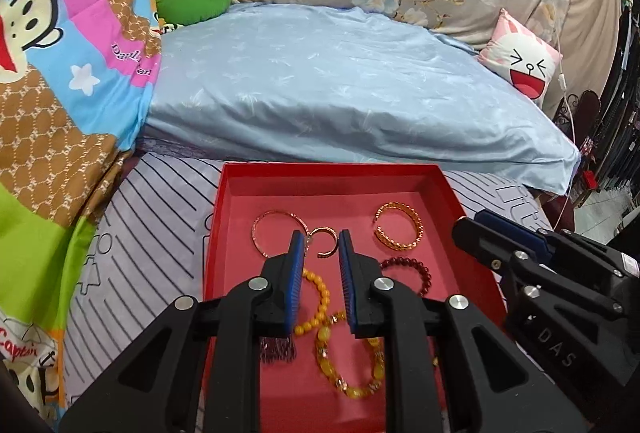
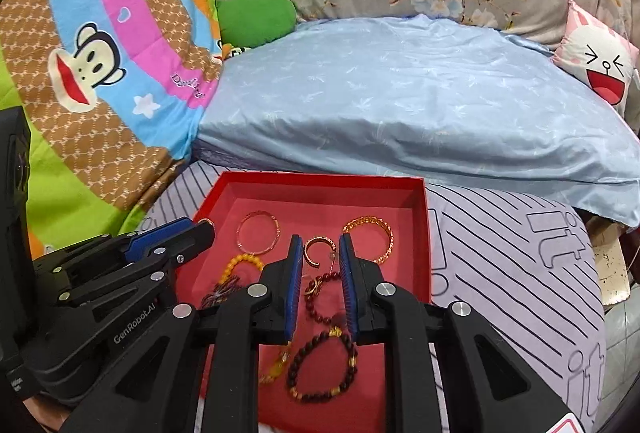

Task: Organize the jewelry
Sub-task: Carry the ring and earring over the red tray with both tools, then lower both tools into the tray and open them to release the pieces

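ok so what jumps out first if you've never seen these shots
A red tray on the striped sheet holds loose bracelets: gold bangles at the far side, yellow beads and dark red beads nearer. The left gripper and right gripper hang over it, holding nothing. Behind lies a blue pillow, with a cartoon quilt on the left.

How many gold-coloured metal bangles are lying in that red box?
3. A thin bangle lies at the back left of the red box, a small open one in the middle, a chain-patterned one at the back right. The grippers may hide more.
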